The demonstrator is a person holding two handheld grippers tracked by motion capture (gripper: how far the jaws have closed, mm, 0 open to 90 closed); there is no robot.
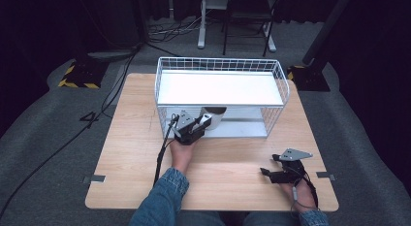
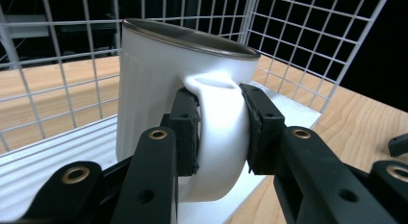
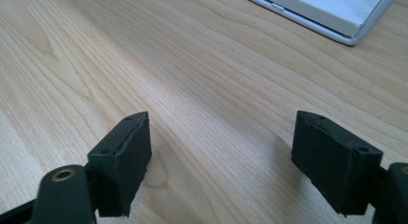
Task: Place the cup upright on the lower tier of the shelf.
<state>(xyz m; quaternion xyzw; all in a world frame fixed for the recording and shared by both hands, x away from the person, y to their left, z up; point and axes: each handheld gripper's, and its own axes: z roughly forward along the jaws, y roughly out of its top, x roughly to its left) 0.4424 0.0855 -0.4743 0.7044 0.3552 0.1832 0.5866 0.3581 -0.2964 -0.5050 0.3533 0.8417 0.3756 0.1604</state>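
1. Your left hand reaches forward over the wooden table and holds the left gripper at the front opening of the white wire rack.
2. That gripper's jaws are clamped on the handle of the white mug, one black pad on each side of the loop. The handle points back toward you.
3. The mug stands upright on the rack's lower white shelf, near its front edge and under the upper shelf. In the high view you see it toward the left half of the rack, its dark inside showing at the rim.
4. Wire mesh closes in behind and beside the mug in the left gripper view.
5. Further right, your right hand rests near the table's front right corner, well apart from the rack.
6. The right gripper it holds has its jaws spread wide with nothing between them; bare wood shows in the gap in the right gripper view, and the corner of the rack's white base lies beyond.
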